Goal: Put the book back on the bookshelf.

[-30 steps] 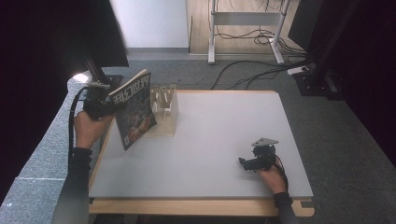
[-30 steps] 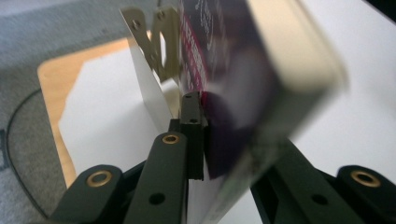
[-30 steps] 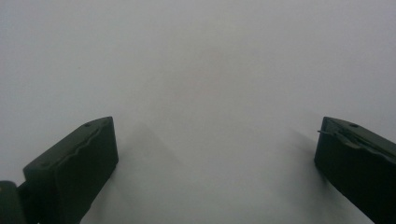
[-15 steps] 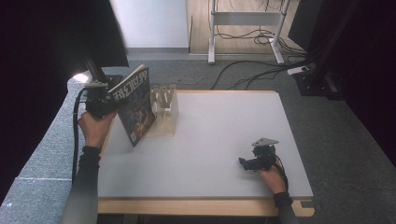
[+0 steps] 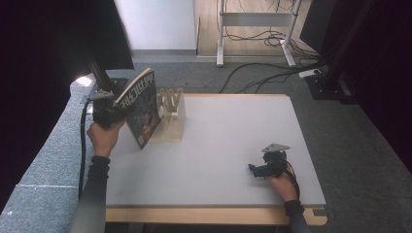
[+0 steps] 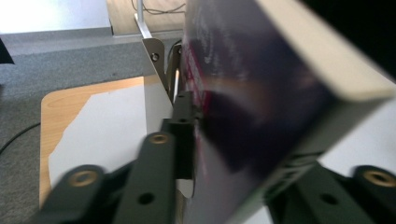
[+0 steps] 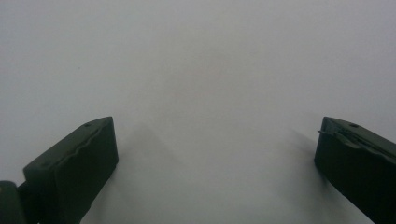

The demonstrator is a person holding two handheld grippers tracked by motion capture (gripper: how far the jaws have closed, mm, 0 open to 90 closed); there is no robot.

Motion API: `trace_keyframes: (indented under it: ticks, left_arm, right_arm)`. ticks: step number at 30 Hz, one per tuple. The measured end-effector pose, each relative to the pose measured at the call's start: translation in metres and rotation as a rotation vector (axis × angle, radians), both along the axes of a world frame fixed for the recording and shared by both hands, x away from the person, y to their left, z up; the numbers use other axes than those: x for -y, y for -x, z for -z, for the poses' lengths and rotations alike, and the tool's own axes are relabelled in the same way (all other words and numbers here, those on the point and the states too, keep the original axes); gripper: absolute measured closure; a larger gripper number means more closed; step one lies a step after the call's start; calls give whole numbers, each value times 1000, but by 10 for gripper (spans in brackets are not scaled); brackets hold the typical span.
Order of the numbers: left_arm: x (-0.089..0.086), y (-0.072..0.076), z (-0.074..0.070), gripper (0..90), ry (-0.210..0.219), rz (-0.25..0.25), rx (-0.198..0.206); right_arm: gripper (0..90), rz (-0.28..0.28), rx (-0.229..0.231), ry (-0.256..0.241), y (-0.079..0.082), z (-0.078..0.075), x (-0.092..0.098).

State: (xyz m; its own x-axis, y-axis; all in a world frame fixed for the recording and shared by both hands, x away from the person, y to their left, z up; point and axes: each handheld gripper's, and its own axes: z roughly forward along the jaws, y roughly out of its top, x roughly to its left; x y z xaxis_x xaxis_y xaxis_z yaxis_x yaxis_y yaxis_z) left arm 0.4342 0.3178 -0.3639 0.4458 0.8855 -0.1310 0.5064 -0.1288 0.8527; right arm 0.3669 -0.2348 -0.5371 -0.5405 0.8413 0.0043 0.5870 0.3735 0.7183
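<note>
High view shows, at the far left of the counter [image 5: 228,145], the left gripper [image 5: 112,112] in the person's left hand [image 5: 103,136]. This gripper is closed on a book [image 5: 144,110] and holds it above the left edge of the counter. The book is tilted, with its cover facing right and toward the near side, and its lower corner is close to the counter surface; I cannot tell if it touches. Just to the right of the book stands a wooden rack [image 5: 171,115] with upright dividers, at the far left part of the counter. The book is just beside the rack, and whether they touch I cannot tell. In the left gripper view, the black jaws press on the two sides of the book [image 6: 261,93], and the metal and wood parts of the rack [image 6: 156,60] are behind it.

More to the right, the middle of the counter is bare and white. At the near right, the right gripper [image 5: 257,170] rests low on the counter in the person's right hand [image 5: 284,184], well apart from the book. In the right gripper view its jaws stand wide apart with nothing between them, only the white counter [image 7: 201,84] surface.
</note>
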Motion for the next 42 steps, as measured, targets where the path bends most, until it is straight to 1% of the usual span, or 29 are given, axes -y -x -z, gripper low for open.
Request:
trace_keyframes:
  ticks: [1, 3, 5, 7, 9, 11, 13, 15, 18, 19, 24, 28, 31, 35, 36, 39, 42]
  left_arm:
    - [-1, 0, 0, 665, 5, -9, 2]
    - [-3, 0, 0, 576, 26, -13, 3]
    - [-5, 1, -1, 445, 47, -8, 9]
    - [-5, 3, -2, 341, 43, -3, 17]
    - [-5, 6, -3, 248, 26, -3, 27]
    - [-5, 10, -4, 192, 26, 6, 35]
    - [-6, 15, -6, 135, 29, 2, 40]
    - [-9, 20, -7, 142, 38, 11, 44]
    - [-14, 30, -10, 127, 63, 31, 47]
    - [-16, 33, -10, 120, 64, 38, 46]
    - [-21, 49, -10, 97, 37, 65, 45]
    - [-22, 58, -11, 68, 34, 79, 51]
    - [-19, 66, -12, 38, 17, 99, 53]
    - [-11, 77, -12, 0, -22, 133, 49]
    - [-8, 80, -12, 0, -27, 149, 53]
    - [-1, 86, -10, 0, -31, 173, 63]
    - [8, 89, -6, 0, -48, 200, 63]
  right_arm:
    - [0, 0, 1, 0, 0, 0, 0]
    - [0, 0, 1, 0, 0, 0, 0]
    - [0, 0, 1, 0, 0, 0, 0]
    - [0, 0, 1, 0, 0, 0, 0]
    - [0, 0, 2, 1, 0, 0, 0]
    - [0, -1, 3, 1, 0, 0, 0]
    - [0, -1, 3, 1, 0, 0, 0]
    - [0, 0, 3, 1, 0, 0, 0]
    - [0, 0, 3, 1, 0, 0, 0]
    - [0, -1, 3, 2, 0, 0, 0]
    - [0, -1, 4, 2, 0, 0, 0]
    - [0, -1, 4, 3, 0, 0, 0]
    - [0, -1, 4, 3, 0, 0, 0]
    - [0, 0, 4, 4, 0, 0, -1]
    - [0, 0, 4, 4, 0, 0, -1]
    - [0, -1, 6, 4, 0, 0, 0]
    - [0, 0, 3, 3, 0, 0, -1]
